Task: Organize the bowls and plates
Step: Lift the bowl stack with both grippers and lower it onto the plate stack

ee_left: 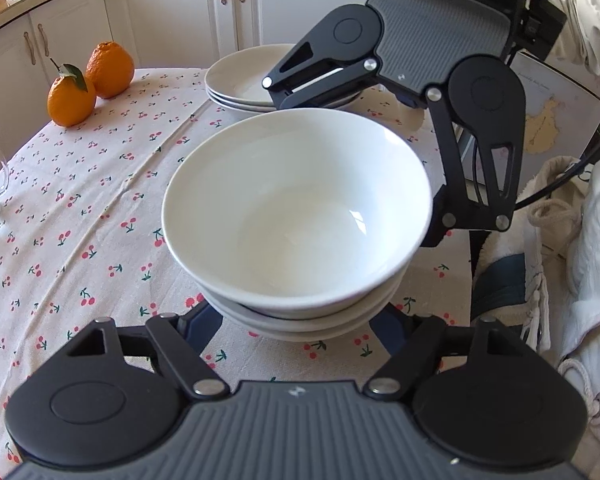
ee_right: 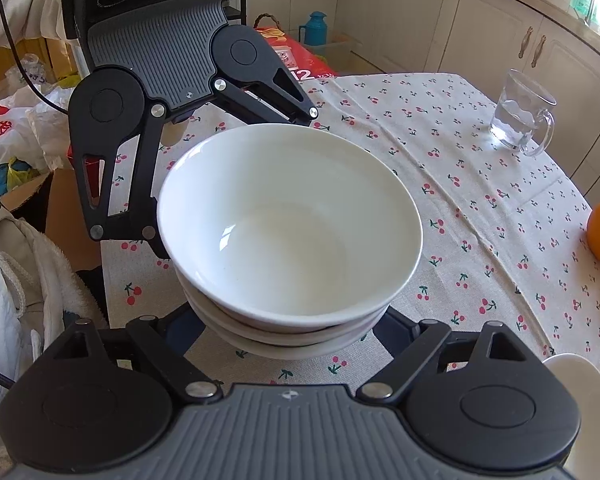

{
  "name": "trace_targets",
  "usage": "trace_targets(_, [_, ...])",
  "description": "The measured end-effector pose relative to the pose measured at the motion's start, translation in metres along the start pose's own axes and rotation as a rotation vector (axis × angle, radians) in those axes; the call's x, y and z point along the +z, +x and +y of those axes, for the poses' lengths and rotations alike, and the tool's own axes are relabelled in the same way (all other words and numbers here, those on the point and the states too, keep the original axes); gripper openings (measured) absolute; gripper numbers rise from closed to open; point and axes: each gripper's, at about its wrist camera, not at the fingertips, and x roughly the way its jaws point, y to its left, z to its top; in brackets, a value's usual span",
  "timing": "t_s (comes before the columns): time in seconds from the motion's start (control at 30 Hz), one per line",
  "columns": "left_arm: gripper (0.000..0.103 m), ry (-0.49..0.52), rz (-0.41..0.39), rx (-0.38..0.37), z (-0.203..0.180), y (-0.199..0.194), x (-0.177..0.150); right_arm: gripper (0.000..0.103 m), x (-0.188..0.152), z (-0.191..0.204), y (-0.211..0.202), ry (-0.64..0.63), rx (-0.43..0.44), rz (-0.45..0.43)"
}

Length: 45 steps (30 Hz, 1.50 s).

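A stack of three nested white ceramic bowls [ee_left: 296, 220] sits on the cherry-print clothed desk [ee_left: 80, 208], squarely between both grippers. The left gripper [ee_left: 296, 320] flanks its near base, the right gripper [ee_right: 296, 320] the opposite side; whether either set of fingers presses the stack I cannot tell. The top bowl is empty. White plates [ee_left: 244, 80] are stacked far behind

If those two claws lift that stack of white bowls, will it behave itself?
The stack of bowls looks like glazed ceramic, so probably rigid, heavy and slippery against the fingers. The three sit nested but slightly off-centre, so they may shift or clink. A drop onto the table could chip them.
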Motion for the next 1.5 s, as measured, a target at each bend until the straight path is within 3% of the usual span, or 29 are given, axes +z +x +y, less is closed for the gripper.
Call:
trace_targets(0.5, [0.079, -0.004, -0.015, 0.013, -0.006, -0.004, 0.016, 0.092, -0.004, -0.002, -0.019, 0.010, 0.005, -0.012])
trace_targets(0.8, [0.079, 0.075, -0.073, 0.026, -0.003, 0.008, 0.071, 0.092, -0.020, -0.027, -0.061, 0.024, -0.078, -0.031])
trace_targets(1.0, [0.079, 0.164, -0.129, 0.015, 0.007, 0.039, 0.121, 0.092, -0.046, -0.062, -0.093, 0.071, -0.179, -0.016])
trace_targets(1.17, [0.079, 0.199, -0.142, -0.037, 0.018, 0.075, 0.150, 0.092, -0.072, -0.090, -0.105, 0.134, -0.231, 0.014])
trace_targets(1.5, [0.079, 0.194, -0.117, -0.084, 0.028, 0.114, 0.166, 0.092, -0.108, -0.126, -0.096, 0.241, -0.233, 0.032])
